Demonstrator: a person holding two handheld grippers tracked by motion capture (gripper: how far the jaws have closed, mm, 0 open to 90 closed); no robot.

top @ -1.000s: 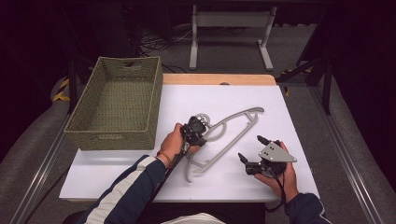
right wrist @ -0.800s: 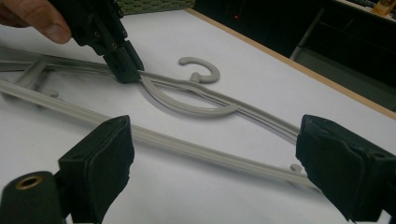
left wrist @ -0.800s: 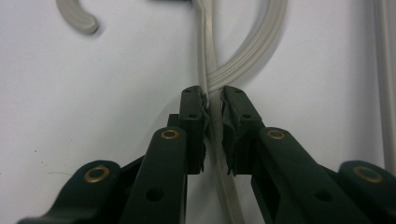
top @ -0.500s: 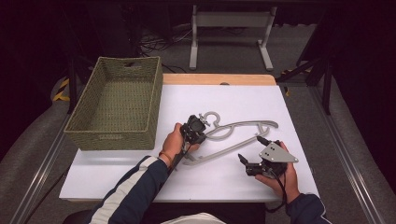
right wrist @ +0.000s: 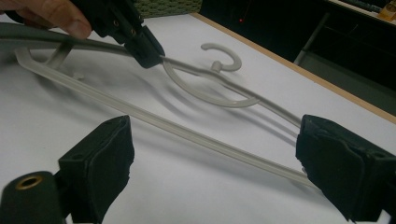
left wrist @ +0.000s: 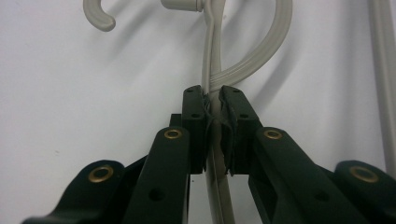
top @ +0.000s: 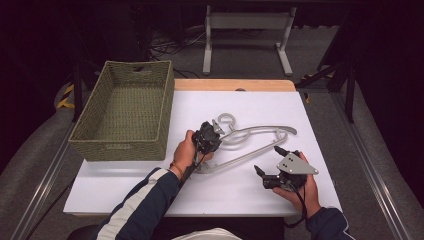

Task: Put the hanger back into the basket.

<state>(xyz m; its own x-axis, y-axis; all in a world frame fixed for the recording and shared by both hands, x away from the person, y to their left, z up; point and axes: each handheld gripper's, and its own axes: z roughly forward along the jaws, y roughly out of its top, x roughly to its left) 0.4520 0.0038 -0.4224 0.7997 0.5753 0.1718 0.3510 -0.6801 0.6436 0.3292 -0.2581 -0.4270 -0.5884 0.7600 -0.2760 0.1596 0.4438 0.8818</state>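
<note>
A pale grey plastic hanger (top: 260, 129) lies on the white table top, its hook (top: 225, 120) pointing to the far side. My left gripper (top: 214, 134) is shut on the hanger's upper arm close to the hook. In the left gripper view the pads (left wrist: 194, 112) press on the thin arm of the hanger (left wrist: 261, 56) from both sides. My right gripper (top: 267, 160) rests near the hanger's right end, open, and holds nothing. In the right gripper view the hanger's bottom bar (right wrist: 154, 122) runs across beyond the wide-apart jaws of the right gripper (right wrist: 219, 163), with the left gripper (right wrist: 135, 37) gripping farther off.
A green woven basket (top: 122, 145) stands on the left part of the table (top: 150, 195), beside my left hand. A wooden edge (top: 235, 85) borders the far side. A metal stand (top: 245, 30) is on the floor behind.
The hanger has swung in my left gripper's hold, and its right end has come down toward the right gripper. The right hand has kept still.
</note>
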